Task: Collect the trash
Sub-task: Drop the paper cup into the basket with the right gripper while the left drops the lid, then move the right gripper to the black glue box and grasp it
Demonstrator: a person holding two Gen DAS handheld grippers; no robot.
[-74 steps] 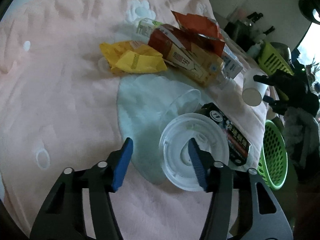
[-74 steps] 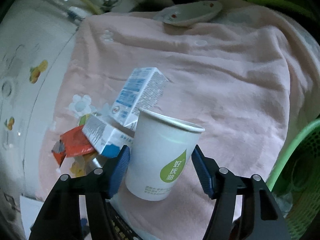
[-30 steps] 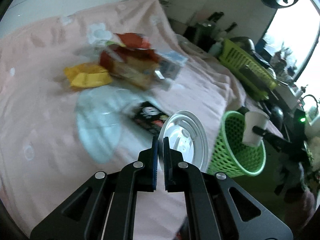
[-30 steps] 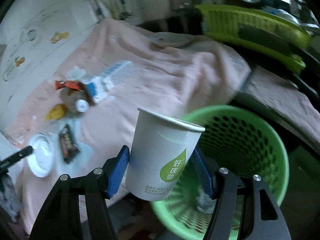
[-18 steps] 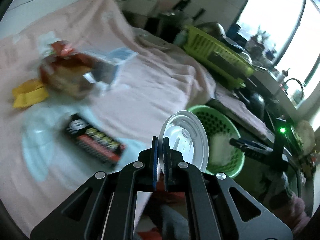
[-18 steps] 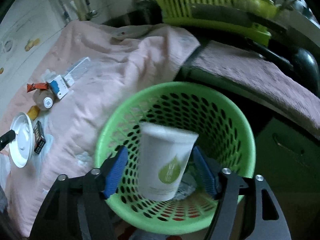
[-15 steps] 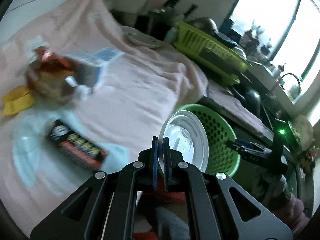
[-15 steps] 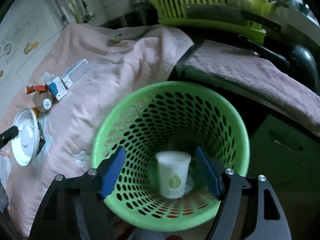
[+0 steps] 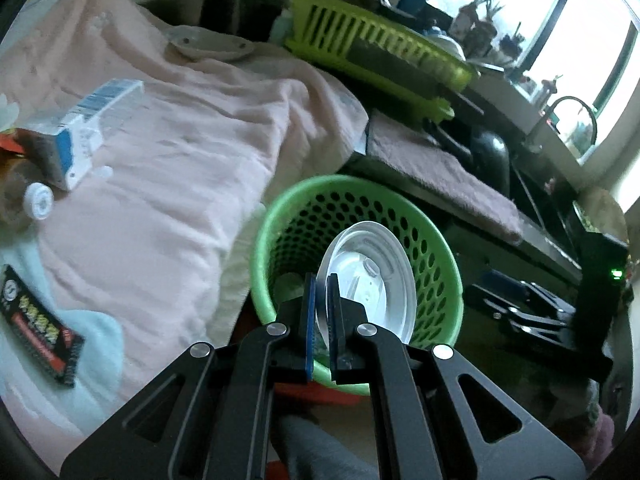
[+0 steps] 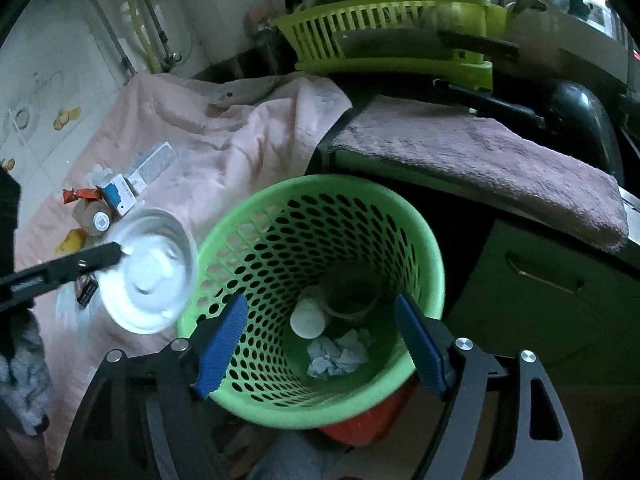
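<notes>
My left gripper [image 9: 321, 286] is shut on the rim of a clear plastic lid [image 9: 370, 276], which hangs over the near rim of the green mesh basket [image 9: 272, 216]. From the right wrist view the same lid [image 10: 148, 268] sits just left of the basket [image 10: 424, 240], pinched by the left gripper [image 10: 116, 254]. My right gripper [image 10: 320, 316] hovers above the basket, its jaws opening with nothing between them. The white paper cup [image 10: 306, 318] lies at the basket's bottom beside crumpled paper [image 10: 338, 354] and a clear cup [image 10: 352, 292].
On the pink blanket [image 9: 168, 152] remain a blue-white carton [image 9: 80, 128], a capped bottle [image 9: 32, 202], a black snack packet [image 9: 38, 322] and a plate [image 9: 208, 42]. A lime dish rack [image 10: 400, 36] and a mauve towel [image 10: 480, 160] lie behind the basket.
The paper cup dropped out of my right gripper into the basket and now lies on its side. My left gripper carried the lid from over the blanket to the basket's rim.
</notes>
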